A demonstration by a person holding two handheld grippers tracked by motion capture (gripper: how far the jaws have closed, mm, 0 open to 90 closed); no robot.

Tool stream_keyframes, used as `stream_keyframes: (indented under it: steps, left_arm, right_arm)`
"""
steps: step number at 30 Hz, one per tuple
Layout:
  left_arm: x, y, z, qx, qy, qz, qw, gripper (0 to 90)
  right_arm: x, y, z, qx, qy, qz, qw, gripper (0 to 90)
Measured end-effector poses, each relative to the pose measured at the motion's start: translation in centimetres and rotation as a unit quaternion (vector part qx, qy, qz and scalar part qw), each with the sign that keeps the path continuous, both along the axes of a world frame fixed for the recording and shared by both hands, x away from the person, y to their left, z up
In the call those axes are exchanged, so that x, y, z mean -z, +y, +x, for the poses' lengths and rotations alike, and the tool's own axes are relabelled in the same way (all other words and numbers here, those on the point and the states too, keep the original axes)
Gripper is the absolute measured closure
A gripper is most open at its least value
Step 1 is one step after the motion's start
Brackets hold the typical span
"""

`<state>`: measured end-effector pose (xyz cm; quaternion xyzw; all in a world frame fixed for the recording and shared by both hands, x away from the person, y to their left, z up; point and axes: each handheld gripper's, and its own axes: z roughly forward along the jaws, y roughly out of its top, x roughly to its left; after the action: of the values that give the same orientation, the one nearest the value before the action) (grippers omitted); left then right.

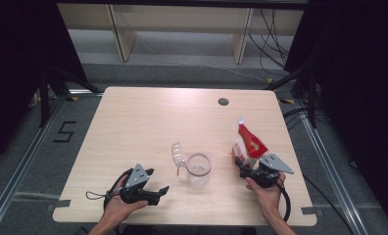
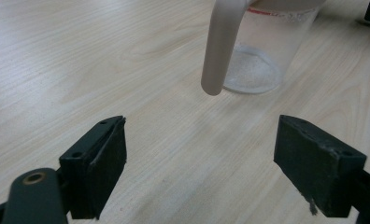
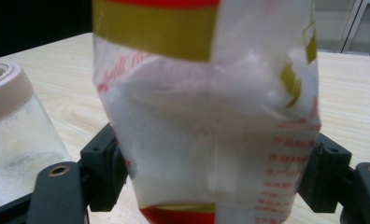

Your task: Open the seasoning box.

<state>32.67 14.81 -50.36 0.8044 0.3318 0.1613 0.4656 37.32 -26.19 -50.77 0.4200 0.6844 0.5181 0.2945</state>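
A clear plastic cup (image 1: 199, 169) with a pale handle (image 1: 178, 154) stands near the table's front middle. A dusting of white powder lies on its bottom (image 2: 253, 74). To its right a red, yellow and white bag (image 1: 248, 139) of white powder stands upright, and my right gripper (image 1: 248, 164) is shut on its lower part. In the right gripper view the pads (image 3: 103, 168) press both sides of the bag (image 3: 206, 116), with the cup (image 3: 15, 140) at the left. My left gripper (image 1: 157, 180) rests open left of the cup. Its jaws (image 2: 202, 163) are wide with nothing between them, and the handle (image 2: 220, 46) hangs just ahead.
The light wooden table (image 1: 148, 122) has a round cable hole (image 1: 223, 102) near its back right. Dark curtains and stands flank the table, and cables lie on the floor at the right.
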Motion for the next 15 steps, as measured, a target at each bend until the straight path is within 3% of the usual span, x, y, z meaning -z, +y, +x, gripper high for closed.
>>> stream_keyframes:
  steps: [1, 2, 4, 7, 15]
  left_arm:
    - [0.01, -0.01, -0.01, -0.001, 0.001, -0.001, 1.0, 16.8]
    - [0.03, -0.05, -0.01, -0.002, 0.001, -0.003, 1.0, 16.8]
    - [0.03, -0.05, 0.03, 0.001, -0.001, -0.002, 1.0, 16.8]
    - [0.03, -0.04, 0.05, 0.002, -0.002, -0.001, 1.0, 16.8]
    - [0.01, -0.05, 0.08, 0.005, -0.004, 0.001, 1.0, 16.8]
  right_arm:
    - [0.0, 0.0, 0.04, 0.0, -0.006, 0.002, 1.0, 25.1]
    - [-0.04, 0.13, -0.16, 0.008, 0.006, 0.015, 0.9998, 25.1]
    - [0.04, 0.02, 0.03, 0.01, -0.006, 0.006, 0.9999, 25.2]
    - [0.05, 0.11, 0.0, 0.016, 0.002, 0.014, 0.9998, 25.4]
    - [0.09, 0.08, 0.11, 0.004, -0.001, 0.021, 0.9998, 26.9]
